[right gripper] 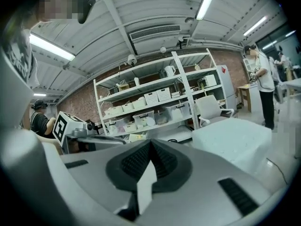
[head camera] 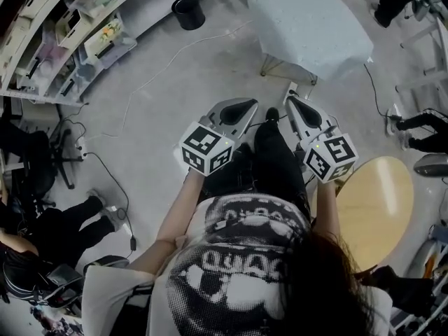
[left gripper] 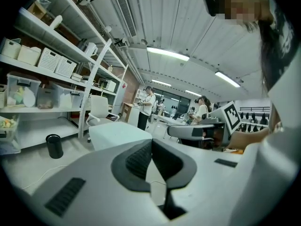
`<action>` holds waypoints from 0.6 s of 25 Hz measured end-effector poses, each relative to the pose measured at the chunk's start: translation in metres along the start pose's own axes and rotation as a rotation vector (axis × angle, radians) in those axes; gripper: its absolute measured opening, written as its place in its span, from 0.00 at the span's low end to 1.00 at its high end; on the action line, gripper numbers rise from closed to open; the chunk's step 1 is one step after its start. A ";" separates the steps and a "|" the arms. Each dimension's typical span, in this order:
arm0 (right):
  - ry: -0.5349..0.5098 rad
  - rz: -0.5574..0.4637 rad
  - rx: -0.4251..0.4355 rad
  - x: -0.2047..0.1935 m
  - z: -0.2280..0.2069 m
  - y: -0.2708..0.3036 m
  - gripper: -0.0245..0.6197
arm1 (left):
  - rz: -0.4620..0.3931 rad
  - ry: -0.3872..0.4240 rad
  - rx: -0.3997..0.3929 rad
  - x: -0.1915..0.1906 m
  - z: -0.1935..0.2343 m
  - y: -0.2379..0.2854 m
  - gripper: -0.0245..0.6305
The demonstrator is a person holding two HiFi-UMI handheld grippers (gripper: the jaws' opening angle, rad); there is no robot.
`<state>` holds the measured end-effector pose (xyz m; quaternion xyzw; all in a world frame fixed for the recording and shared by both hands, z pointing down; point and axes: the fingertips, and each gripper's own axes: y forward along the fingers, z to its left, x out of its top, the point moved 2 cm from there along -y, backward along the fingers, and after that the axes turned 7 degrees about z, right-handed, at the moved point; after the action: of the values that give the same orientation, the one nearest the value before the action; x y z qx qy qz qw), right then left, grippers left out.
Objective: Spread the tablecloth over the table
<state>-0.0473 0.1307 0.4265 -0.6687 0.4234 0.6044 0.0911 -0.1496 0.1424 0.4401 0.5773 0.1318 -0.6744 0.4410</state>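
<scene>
- Tablecloth (head camera: 308, 23): pale and speckled, lying over the surface (head camera: 269, 67). It covers the whole top and hangs over the edges; only the legs show beneath. It also appears ahead in the left gripper view (left gripper: 117, 131) and at the right of the right gripper view (right gripper: 235, 142).
- Left tongs (head camera: 246, 105): clenched, pads meeting at the tip with nothing between them (left gripper: 151, 147). They point toward the surface, nearly level, well apart from the tablecloth.
- Right tongs (head camera: 291, 102): likewise clenched and empty (right gripper: 150, 149), parallel to the left tongs and near them, also aimed at the surface.
- Forearms (head camera: 178, 212): both stretched forward from the torso, one on each side of the dark-clad legs, with the marker cubes (head camera: 205, 148) at the rear of the tongs.
- Floor (head camera: 154, 96): grey, with a thin cable running across it.
- Bin (head camera: 187, 11): black and upright, left of the surface.
- Shelves (head camera: 63, 33): along the wall at left, stocked with boxes.
- Stool (head camera: 374, 208): round wooden top, beside the person's right arm.
</scene>
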 end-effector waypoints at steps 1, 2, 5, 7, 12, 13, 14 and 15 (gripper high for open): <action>-0.008 0.006 -0.001 0.000 -0.001 -0.001 0.03 | 0.002 0.003 -0.002 0.000 -0.001 -0.001 0.06; -0.016 0.012 -0.001 0.000 -0.003 -0.001 0.03 | 0.005 0.006 -0.005 0.000 -0.002 -0.001 0.06; -0.038 0.032 -0.003 -0.002 -0.007 -0.004 0.03 | 0.013 0.014 -0.014 -0.002 -0.004 -0.003 0.06; -0.041 0.040 -0.003 -0.003 -0.011 -0.006 0.03 | 0.019 0.014 -0.021 -0.004 -0.004 -0.002 0.06; -0.045 0.070 -0.007 -0.006 -0.021 -0.011 0.03 | 0.041 0.028 -0.041 -0.005 -0.006 0.001 0.06; -0.053 0.081 -0.008 -0.008 -0.024 -0.011 0.03 | 0.043 0.032 -0.042 -0.006 -0.006 0.003 0.06; -0.060 0.090 -0.008 -0.011 -0.027 -0.010 0.03 | 0.045 0.035 -0.042 -0.008 -0.006 0.005 0.06; -0.066 0.098 -0.006 -0.014 -0.031 -0.010 0.03 | 0.048 0.039 -0.042 -0.010 -0.005 0.007 0.06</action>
<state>-0.0169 0.1234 0.4426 -0.6272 0.4507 0.6310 0.0733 -0.1415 0.1467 0.4498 0.5842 0.1407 -0.6494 0.4662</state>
